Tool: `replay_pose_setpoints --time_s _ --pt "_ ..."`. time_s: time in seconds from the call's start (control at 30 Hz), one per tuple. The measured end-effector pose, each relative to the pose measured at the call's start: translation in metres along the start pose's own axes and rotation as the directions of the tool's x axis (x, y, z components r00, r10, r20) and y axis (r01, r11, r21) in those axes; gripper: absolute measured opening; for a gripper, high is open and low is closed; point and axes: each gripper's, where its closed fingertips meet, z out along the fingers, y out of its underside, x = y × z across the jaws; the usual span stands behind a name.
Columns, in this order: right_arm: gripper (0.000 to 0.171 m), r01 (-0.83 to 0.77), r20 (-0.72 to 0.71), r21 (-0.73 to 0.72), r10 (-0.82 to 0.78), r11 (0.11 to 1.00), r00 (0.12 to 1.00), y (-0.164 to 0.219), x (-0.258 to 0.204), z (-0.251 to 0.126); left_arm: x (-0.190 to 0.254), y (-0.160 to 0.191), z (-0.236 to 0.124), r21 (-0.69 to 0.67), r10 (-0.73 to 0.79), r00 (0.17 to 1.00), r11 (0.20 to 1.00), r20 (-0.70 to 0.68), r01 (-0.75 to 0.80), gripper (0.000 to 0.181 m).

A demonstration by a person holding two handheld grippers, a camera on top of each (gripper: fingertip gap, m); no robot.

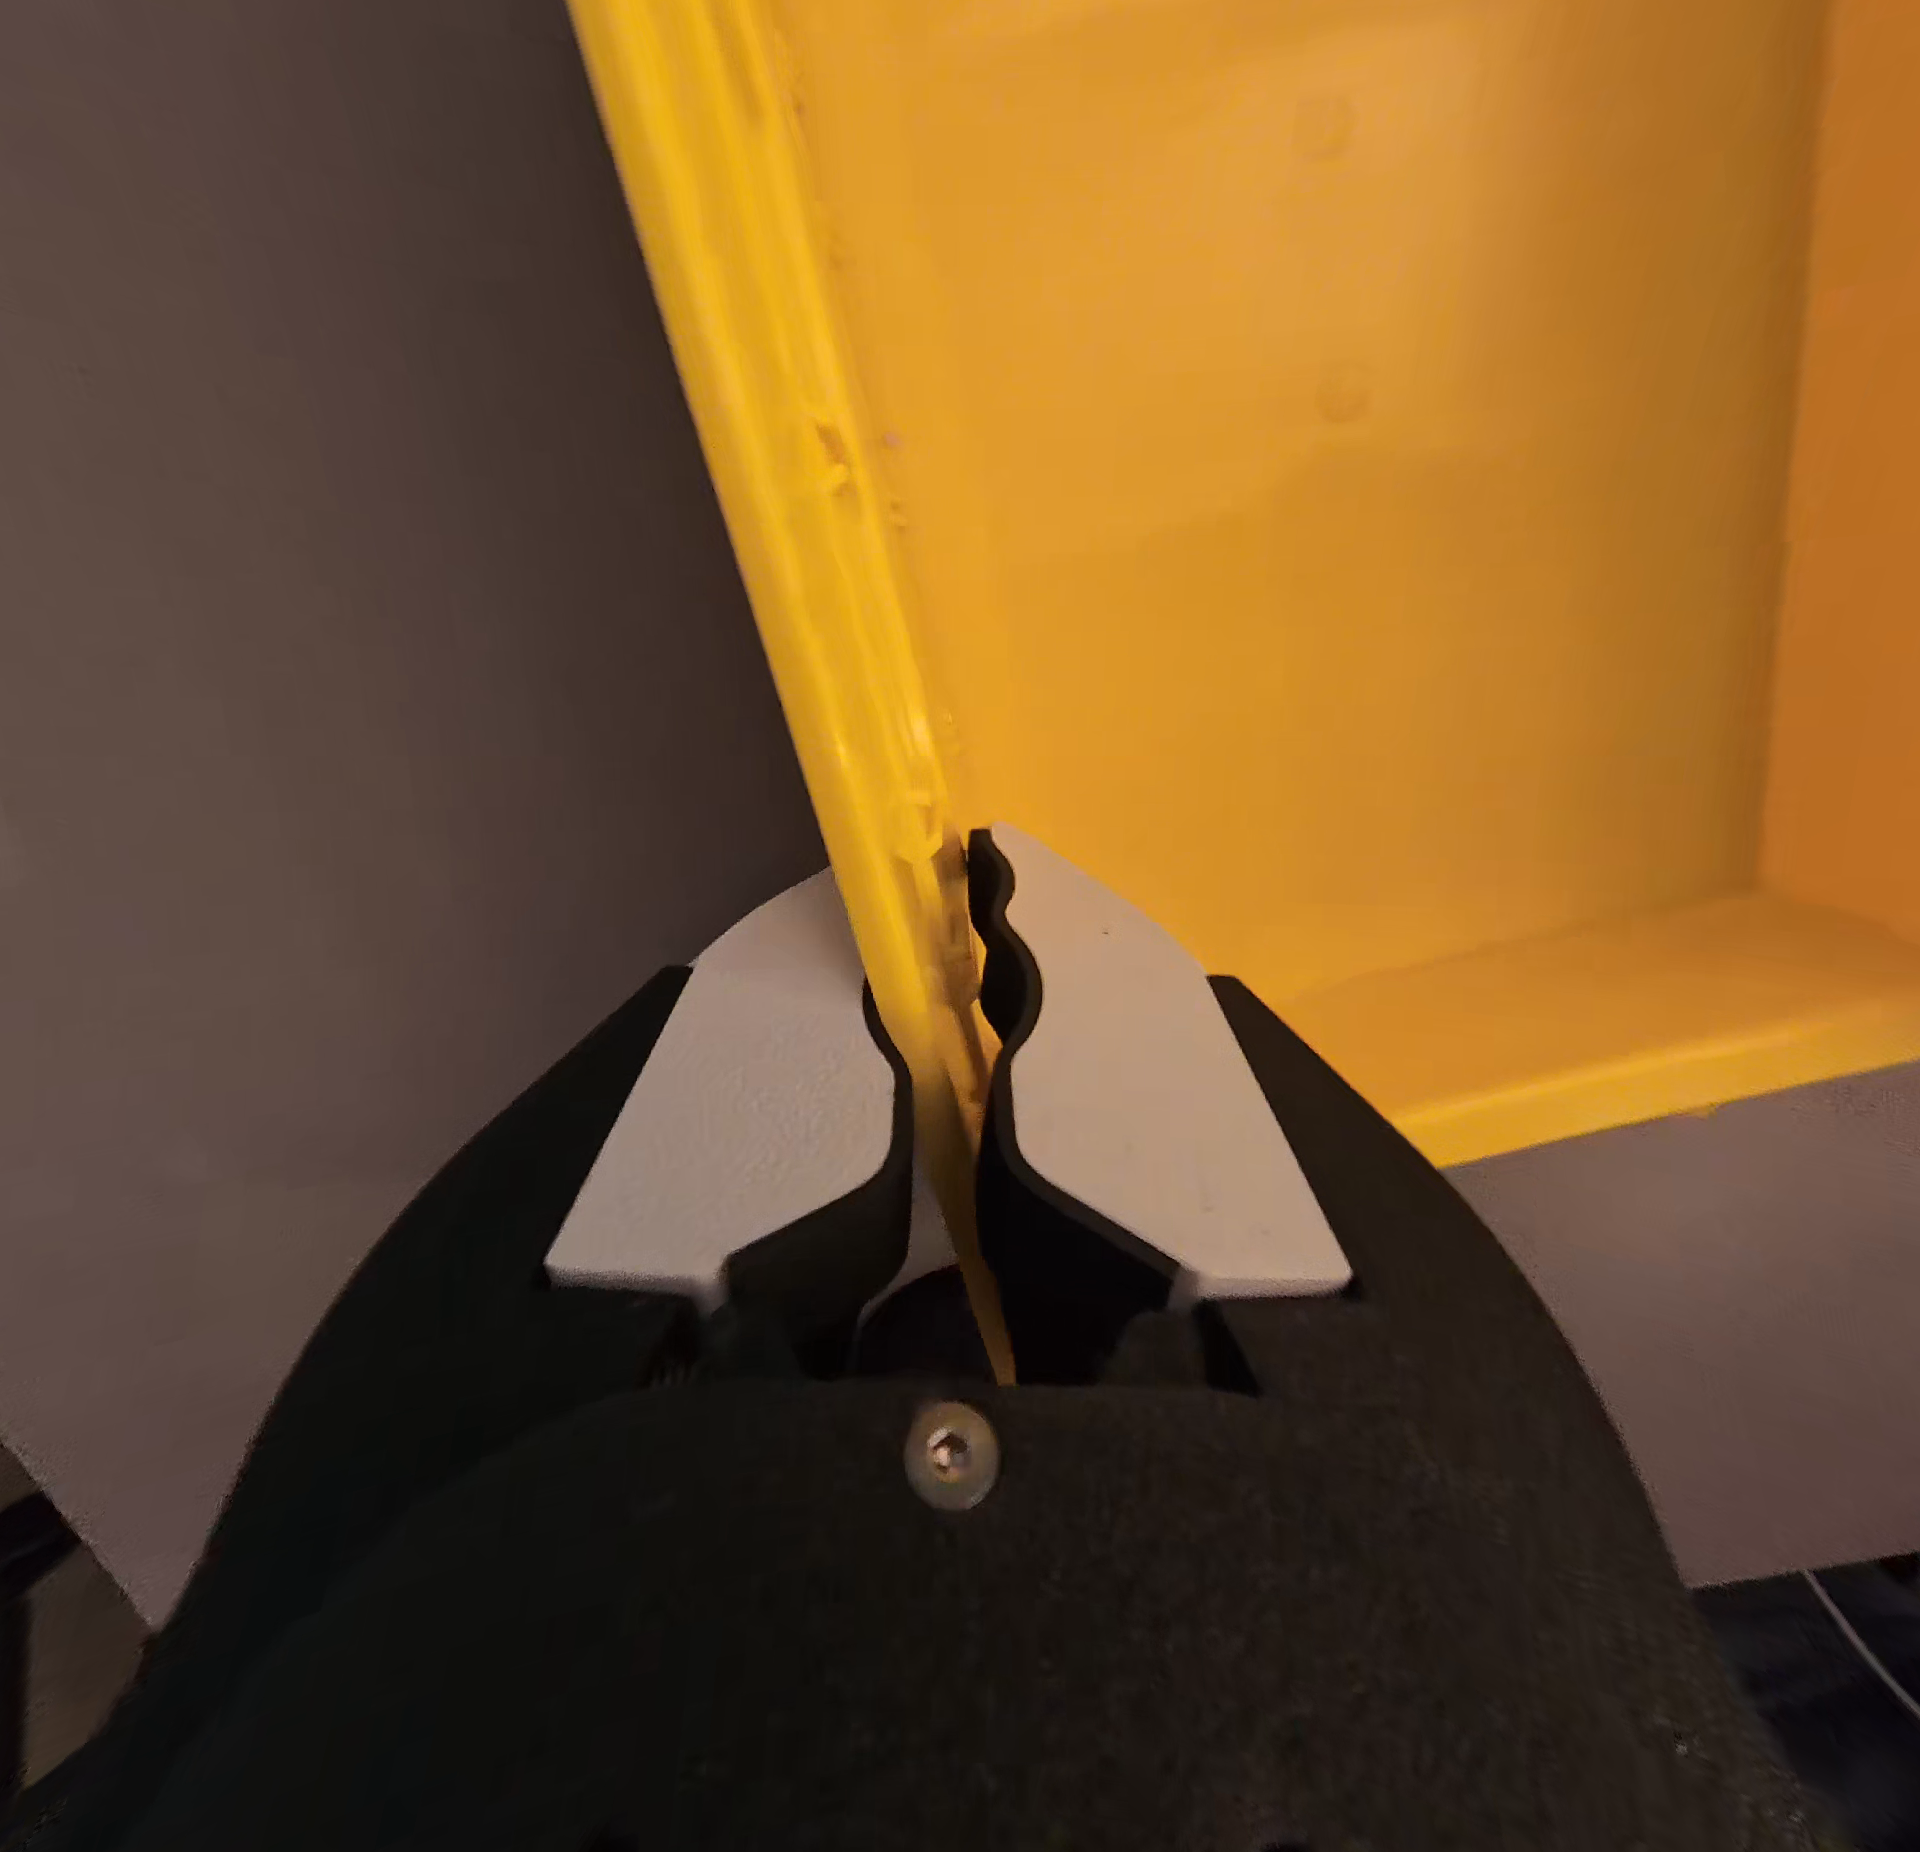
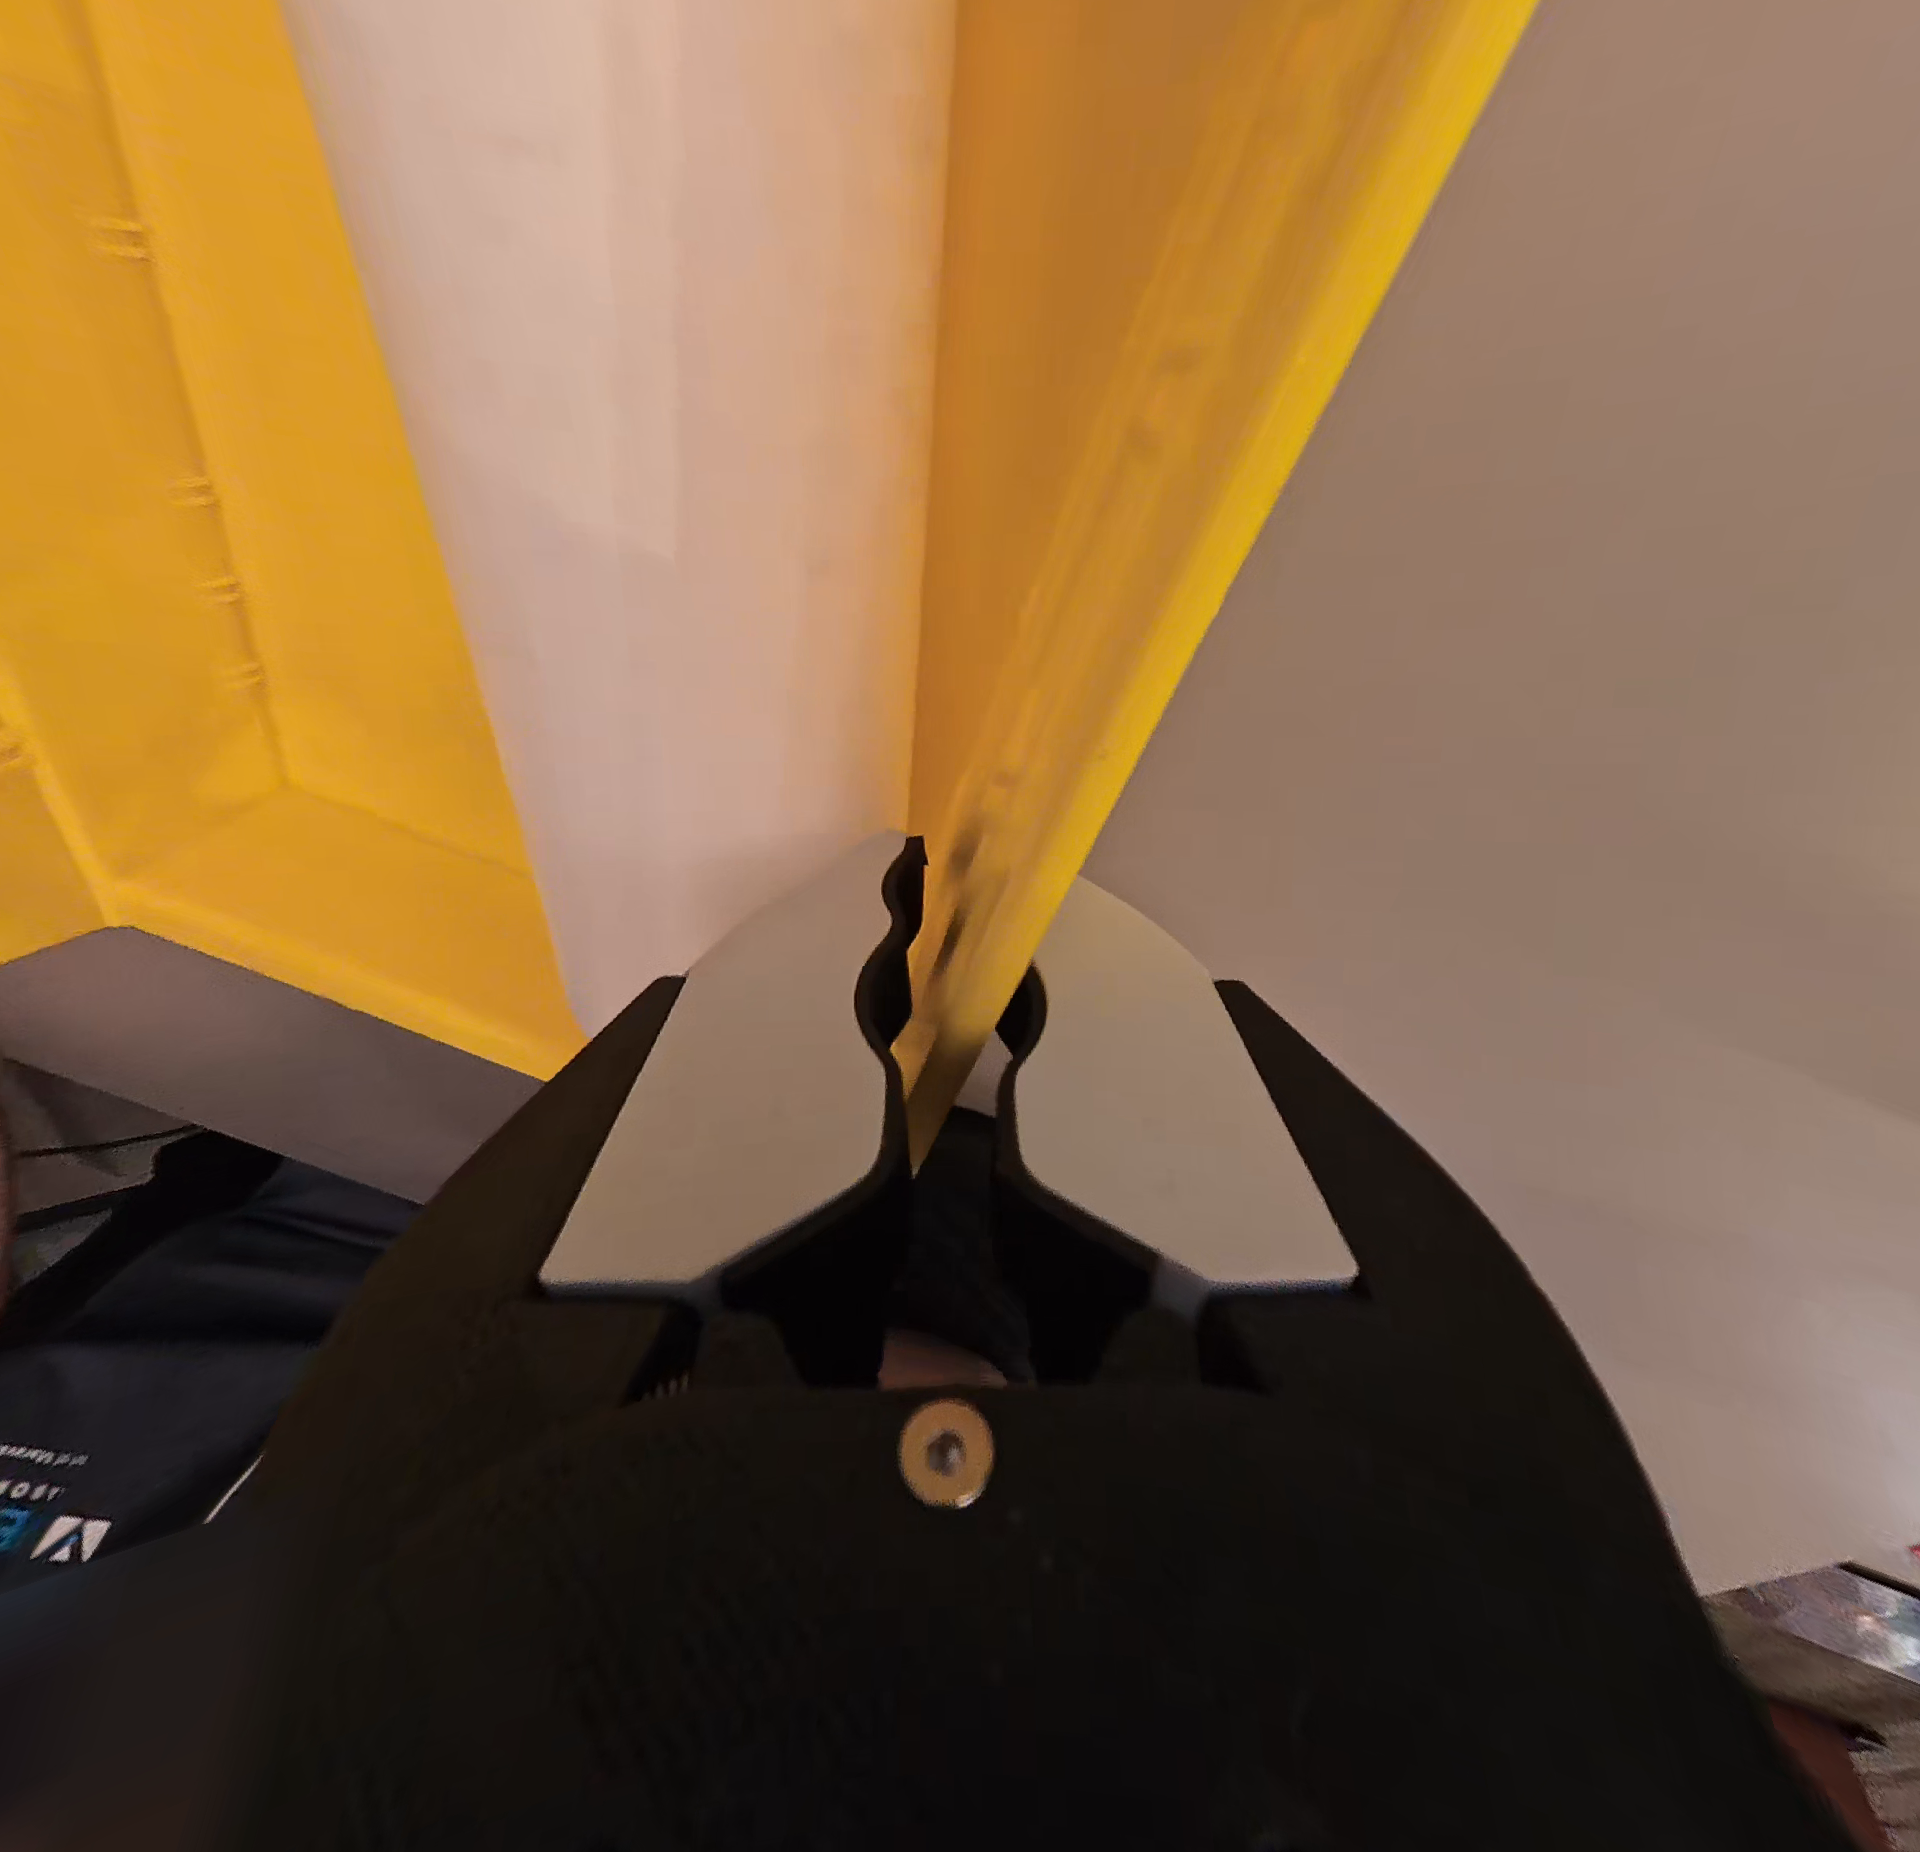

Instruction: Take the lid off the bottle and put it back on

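Both jaws clenched on the yellow bin's rim (image 1: 883,763) — left gripper (image 1: 961,929), right gripper (image 2: 951,929) — uneven pull tips it; no bottle visible.

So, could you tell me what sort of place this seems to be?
Probably an indoor workbench, though little shows: both grippers clamp the rim of a yellow plastic bin resting on a white table, with dark clutter below its edge.

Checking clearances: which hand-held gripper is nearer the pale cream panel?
Right. The right hand-held gripper clamps the yellow wall directly beside the pale cream panel; the left hand-held gripper clamps a yellow rim, with no panel in its view.
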Motion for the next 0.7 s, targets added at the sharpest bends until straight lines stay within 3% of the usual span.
replay_pose_setpoints --time_s 0.33,0.5,0.57,0.7 --pt "0.012 0.069 0.027 0.054 -0.070 0.996 0.997 -0.016 -0.029 0.003 0.018 0.006 0.000 -0.051 0.082 0.996 0.995 -0.026 -0.083 0.007" --pt "0.021 0.084 -0.074 0.241 -0.067 0.967 0.995 -0.033 -0.021 -0.032 0.026 0.016 -0.004 -0.095 0.077 0.995 0.992 -0.063 -0.082 0.009" --pt "0.022 0.140 -0.146 0.402 -0.088 0.905 0.985 -0.048 -0.032 -0.060 0.027 0.010 -0.011 -0.048 0.068 0.995 0.996 -0.074 -0.072 0.013" --pt "0.023 0.386 -0.290 0.649 -0.256 0.655 0.922 -0.072 -0.107 -0.100 0.023 -0.010 -0.040 0.136 0.015 0.995 0.991 -0.095 -0.002 0.025"
